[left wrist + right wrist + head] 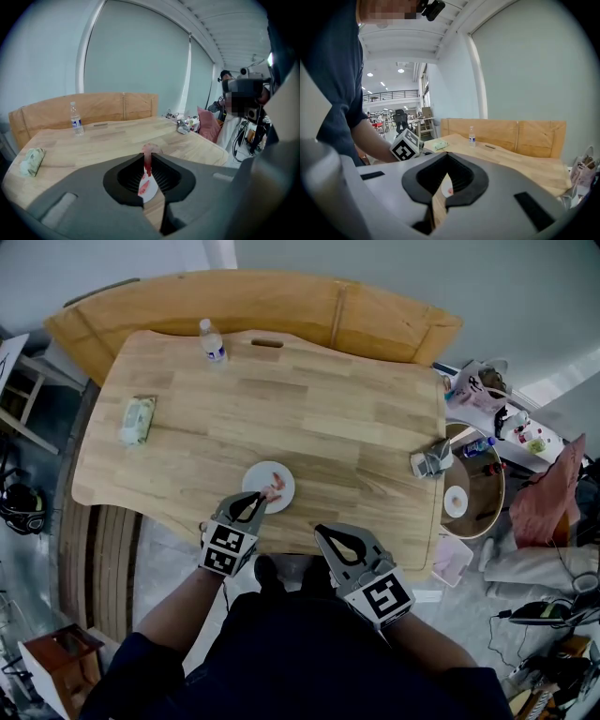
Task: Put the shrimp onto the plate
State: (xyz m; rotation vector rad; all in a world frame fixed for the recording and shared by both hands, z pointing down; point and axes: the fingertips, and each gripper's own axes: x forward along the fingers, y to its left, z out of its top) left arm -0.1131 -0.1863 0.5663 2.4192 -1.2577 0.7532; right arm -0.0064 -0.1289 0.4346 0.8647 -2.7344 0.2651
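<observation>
A small white plate (275,479) sits near the table's front edge. My left gripper (264,496) is shut on a pink and red shrimp (273,491), holding it over the plate's near rim. In the left gripper view the shrimp (148,161) is pinched between the closed tips of the left gripper (148,155); below it the plate (151,193) shows with a red piece on it. My right gripper (323,532) hovers off the table's front edge, shut and empty. Through the right gripper (446,154) a bit of the plate (443,186) is visible.
A water bottle (213,340) stands at the far side of the wooden table (328,418). A pack of wipes (137,420) lies at the left. A grey object (431,461) sits at the right edge, beside a cluttered round side table (492,507). A wooden bench (253,301) stands behind.
</observation>
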